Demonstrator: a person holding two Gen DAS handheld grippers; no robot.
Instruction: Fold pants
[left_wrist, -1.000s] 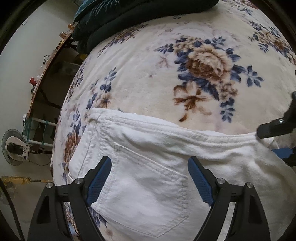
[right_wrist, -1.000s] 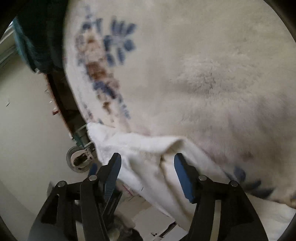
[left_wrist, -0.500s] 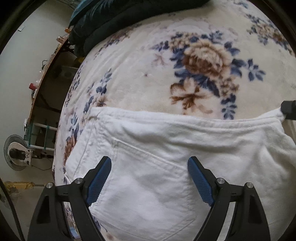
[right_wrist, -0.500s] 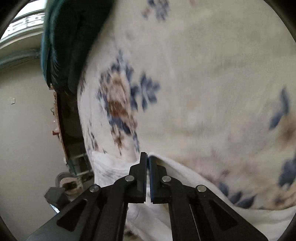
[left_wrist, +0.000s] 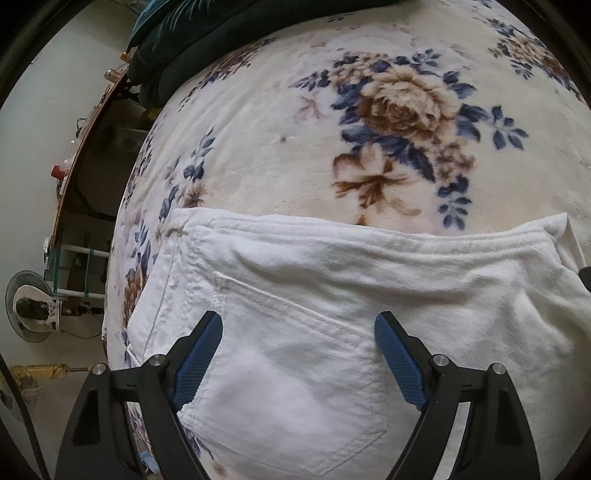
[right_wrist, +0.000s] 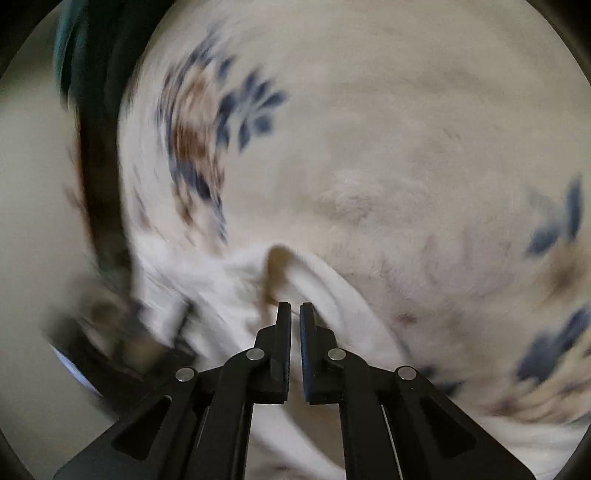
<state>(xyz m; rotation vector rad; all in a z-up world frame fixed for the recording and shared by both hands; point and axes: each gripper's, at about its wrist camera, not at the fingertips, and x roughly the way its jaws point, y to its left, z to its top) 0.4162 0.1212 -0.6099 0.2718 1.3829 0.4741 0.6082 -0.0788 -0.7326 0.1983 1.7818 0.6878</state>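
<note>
On a bed under a floral blanket (left_wrist: 258, 155), white pants (left_wrist: 295, 332) lie flat; the right hand-held gripper (right_wrist: 294, 314) pinches the waistband for folding, the left hand-held gripper (left_wrist: 297, 347) gapes released over the back pocket (left_wrist: 288, 387).

White pants (left_wrist: 332, 314), plain all over, with tone-on-tone stitching round the back pocket (left_wrist: 288, 387). Under them a cream blanket (left_wrist: 277, 147) printed with flowers: a big tan-and-brown rose (left_wrist: 402, 99) ringed by navy leaves, more blue sprigs at nine o'clock. Dark teal bedding (left_wrist: 192, 40) up at twelve. The left gripper (left_wrist: 297, 354) shows black arms and blue fingers (left_wrist: 199, 358); the right gripper (right_wrist: 294, 314) is black too, against blurred white cloth.
</note>
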